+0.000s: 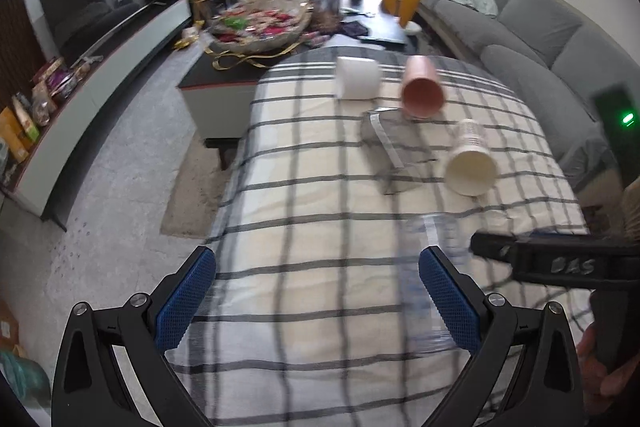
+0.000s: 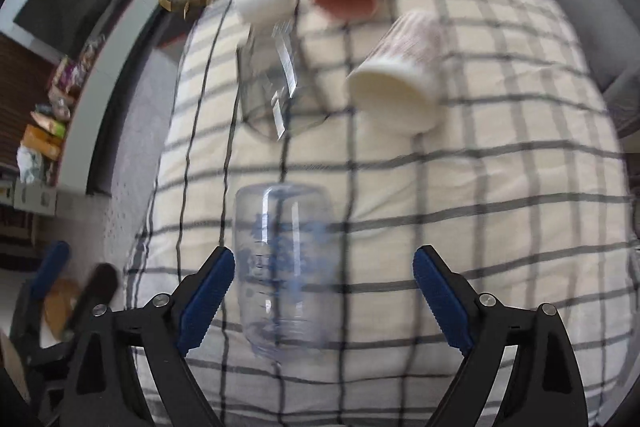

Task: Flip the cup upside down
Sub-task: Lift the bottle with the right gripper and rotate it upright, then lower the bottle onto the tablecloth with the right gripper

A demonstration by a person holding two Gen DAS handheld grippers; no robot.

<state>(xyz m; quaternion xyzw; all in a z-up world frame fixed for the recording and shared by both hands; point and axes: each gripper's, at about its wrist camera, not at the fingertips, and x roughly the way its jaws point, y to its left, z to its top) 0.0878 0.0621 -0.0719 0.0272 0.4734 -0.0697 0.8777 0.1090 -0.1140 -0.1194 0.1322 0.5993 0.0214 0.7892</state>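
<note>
Several cups lie on their sides on a checked cloth (image 1: 304,187): a white cup (image 1: 357,78), a pink cup (image 1: 422,91), a cream ribbed cup (image 1: 471,159) and a clear dark-tinted cup (image 1: 394,157). A clear cup with blue print (image 2: 282,273) lies nearest, between the right gripper's open fingers, closer to the left finger. My right gripper (image 2: 324,293) is open and empty. My left gripper (image 1: 316,293) is open and empty over the cloth's near part. The clear printed cup (image 1: 436,251) shows faintly by its right finger. The right gripper's body (image 1: 560,263) enters from the right.
A coffee table (image 1: 288,27) with a snack basket and clutter stands beyond the cloth. A grey sofa (image 1: 540,27) runs along the right. A low TV cabinet (image 1: 100,67) is on the left, with carpet floor between. The views are motion blurred.
</note>
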